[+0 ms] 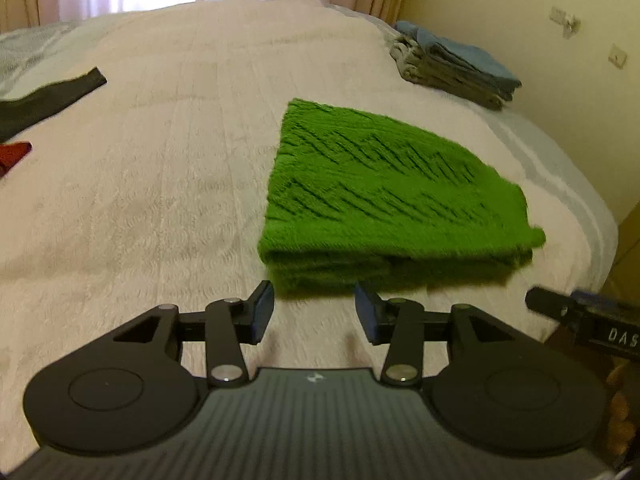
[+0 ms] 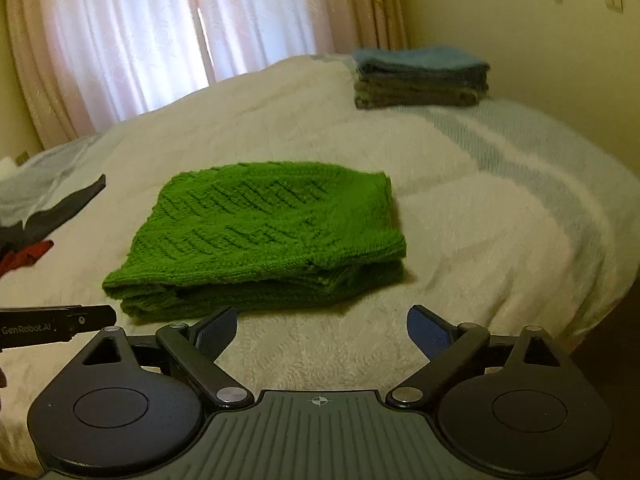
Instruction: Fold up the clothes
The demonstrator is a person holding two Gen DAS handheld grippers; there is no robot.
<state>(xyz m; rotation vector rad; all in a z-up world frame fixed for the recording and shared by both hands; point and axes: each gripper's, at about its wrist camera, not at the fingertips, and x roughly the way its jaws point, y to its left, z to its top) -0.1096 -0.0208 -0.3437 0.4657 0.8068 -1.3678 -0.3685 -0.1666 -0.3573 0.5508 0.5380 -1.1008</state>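
- We judge the green knit (image 2: 264, 236) to be folded already: it lies as a thick, squared bundle on the cream bedspread (image 1: 160, 200), so the step in hand looks like carrying it to the pile
- Our left gripper (image 1: 315, 316) has its jaws apart and empty, just short of the bundle's near edge; our right gripper (image 2: 322, 332) is spread wider, also empty, beside the near right part of that edge
- To do this well, we would slide the lower fingers under the whole stack of layers, one gripper toward each near corner, and close on every layer so nothing unfolds when lifted
- The loose lips along the front edge could peel open if we catch only the top layer
- The folded pile (image 2: 420, 80) of blue and grey pieces sits well apart, at the far right of the bed near the wall, and the way between looks free
- A dark garment (image 1: 48, 100) and a red one (image 1: 14, 154) lie unfolded at the left edge, well away from the bundle
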